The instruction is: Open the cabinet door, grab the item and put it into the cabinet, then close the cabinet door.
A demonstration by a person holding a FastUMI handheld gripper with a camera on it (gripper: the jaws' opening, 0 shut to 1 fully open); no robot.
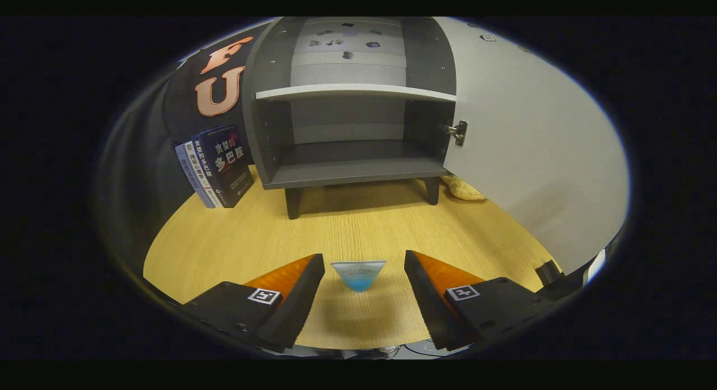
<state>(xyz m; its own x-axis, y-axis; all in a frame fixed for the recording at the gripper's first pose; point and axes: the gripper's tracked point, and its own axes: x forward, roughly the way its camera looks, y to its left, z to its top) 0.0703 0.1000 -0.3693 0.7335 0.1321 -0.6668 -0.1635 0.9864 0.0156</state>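
Leaning at far left, books (215, 166) stand on the wood surface (358, 227), tilted against the black wall, just beside the cabinet's left side. Cabinet (350, 126) next, dark grey, on short dark legs, door (532, 154) swung wide open to the right, pale inner face showing, metal hinge (458, 132) at its near edge. Inside: one light shelf (355, 91) across the middle, lower bay bare, small dark bits on the upper back area, too small to tell what. Yellow lumpy thing (464, 188) on the surface under the door, just beside the cabinet's right leg; cannot tell what it is.

Tongs (364, 272) spread wide, both black-and-orange fingers apart, each with a square marker. Item is a small cone-shaped cup (359, 275), clear top, blue lower part, point down, sitting between the fingertips, touching neither. It is well short of the cabinet, bare surface between. Small dark block (548, 271) near the right finger, by the door's lower edge.
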